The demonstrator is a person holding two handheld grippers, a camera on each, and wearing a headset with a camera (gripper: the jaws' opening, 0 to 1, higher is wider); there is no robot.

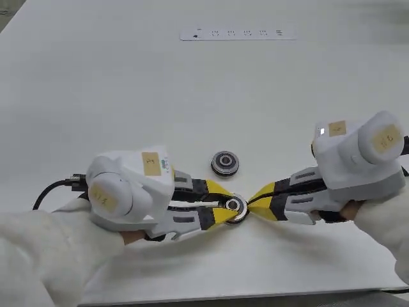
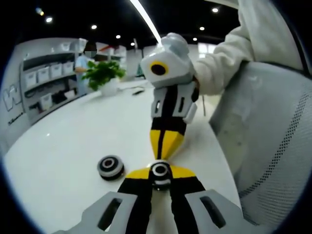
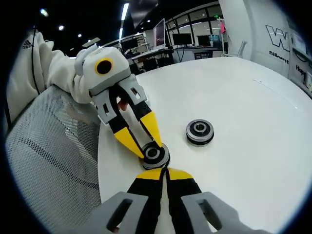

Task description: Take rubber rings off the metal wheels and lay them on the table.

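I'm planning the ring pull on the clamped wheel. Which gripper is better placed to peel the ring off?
Right, probably. The left gripper clamps the wheel, steadying it; the right gripper has its shut tips at the wheel's rim, free to do the peeling.

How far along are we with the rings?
Done: nothing; both wheels wear their black rings. In hand: the left hand-held gripper clamps one wheel, the right hand-held gripper shut, tips at its rim. Left: that ring, then the second wheel on the table.
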